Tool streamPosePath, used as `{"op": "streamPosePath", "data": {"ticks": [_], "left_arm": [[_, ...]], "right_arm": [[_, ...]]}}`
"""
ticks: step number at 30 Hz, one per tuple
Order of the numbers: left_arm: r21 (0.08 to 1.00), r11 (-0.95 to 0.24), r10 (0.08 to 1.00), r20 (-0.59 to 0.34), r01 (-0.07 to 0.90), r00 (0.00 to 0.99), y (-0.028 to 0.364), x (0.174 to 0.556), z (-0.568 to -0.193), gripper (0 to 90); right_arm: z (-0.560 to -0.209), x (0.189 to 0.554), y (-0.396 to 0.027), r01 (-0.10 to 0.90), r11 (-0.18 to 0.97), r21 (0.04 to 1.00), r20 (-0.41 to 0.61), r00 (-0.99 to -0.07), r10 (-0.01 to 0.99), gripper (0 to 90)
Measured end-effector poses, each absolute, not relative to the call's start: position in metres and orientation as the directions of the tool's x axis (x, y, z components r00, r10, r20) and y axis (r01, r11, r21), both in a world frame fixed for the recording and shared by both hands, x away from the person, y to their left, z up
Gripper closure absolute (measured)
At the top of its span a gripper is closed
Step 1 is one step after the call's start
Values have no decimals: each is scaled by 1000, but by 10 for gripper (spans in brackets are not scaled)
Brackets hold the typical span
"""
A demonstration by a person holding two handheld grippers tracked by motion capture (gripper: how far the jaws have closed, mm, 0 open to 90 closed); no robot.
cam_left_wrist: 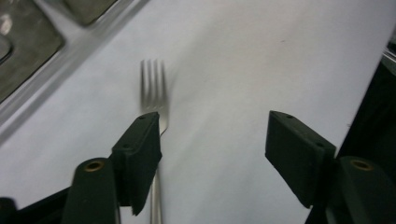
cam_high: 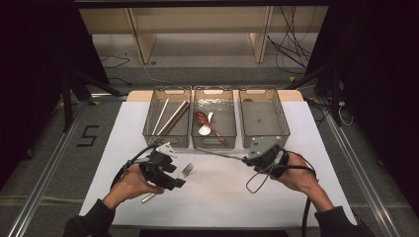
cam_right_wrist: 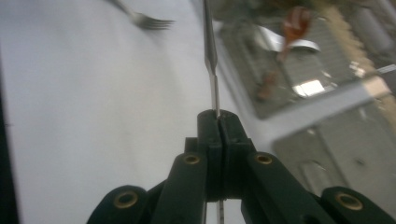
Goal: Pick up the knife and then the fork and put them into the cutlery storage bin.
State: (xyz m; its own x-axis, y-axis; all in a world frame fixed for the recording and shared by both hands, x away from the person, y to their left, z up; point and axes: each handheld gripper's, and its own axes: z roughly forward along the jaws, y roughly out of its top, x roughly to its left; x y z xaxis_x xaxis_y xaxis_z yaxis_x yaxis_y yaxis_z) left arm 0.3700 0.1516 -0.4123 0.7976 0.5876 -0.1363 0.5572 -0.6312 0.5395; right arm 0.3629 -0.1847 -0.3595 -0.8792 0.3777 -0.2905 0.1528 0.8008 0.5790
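A metal fork (cam_high: 186, 171) lies on the white table top, tines pointing towards the baskets. My left gripper (cam_high: 174, 176) hovers over it, open; in the left gripper view its left jaw covers the neck of the fork (cam_left_wrist: 154, 88) and the gap of the gripper (cam_left_wrist: 212, 140) holds nothing. My right gripper (cam_high: 245, 159) is shut on the end of a thin metal utensil (cam_high: 222, 154) that sticks out to the left, in front of the middle basket. In the right gripper view the utensil (cam_right_wrist: 211, 56) shows edge-on above the gripper (cam_right_wrist: 218, 121); I cannot tell its kind.
Three clear baskets stand in a row at the back. The left basket (cam_high: 153, 132) holds chopsticks (cam_high: 170, 118). In the middle basket (cam_high: 215, 143) lie a red-brown spoon (cam_high: 207, 123) and a white one. The right basket (cam_high: 282, 129) looks bare inside.
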Motion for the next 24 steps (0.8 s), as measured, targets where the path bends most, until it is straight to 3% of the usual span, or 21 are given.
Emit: {"op": "streamPosePath", "data": {"ticks": [12, 24], "left_arm": [[538, -602, 634, -128, 591, 763, 166, 371, -419, 300], [565, -567, 664, -116, 599, 738, 174, 368, -418, 235]], "right_arm": [[-346, 419, -223, 303, 726, 617, -321, -746, 584, 899], [-345, 464, -236, 428, 667, 610, -318, -639, 701, 899]]}}
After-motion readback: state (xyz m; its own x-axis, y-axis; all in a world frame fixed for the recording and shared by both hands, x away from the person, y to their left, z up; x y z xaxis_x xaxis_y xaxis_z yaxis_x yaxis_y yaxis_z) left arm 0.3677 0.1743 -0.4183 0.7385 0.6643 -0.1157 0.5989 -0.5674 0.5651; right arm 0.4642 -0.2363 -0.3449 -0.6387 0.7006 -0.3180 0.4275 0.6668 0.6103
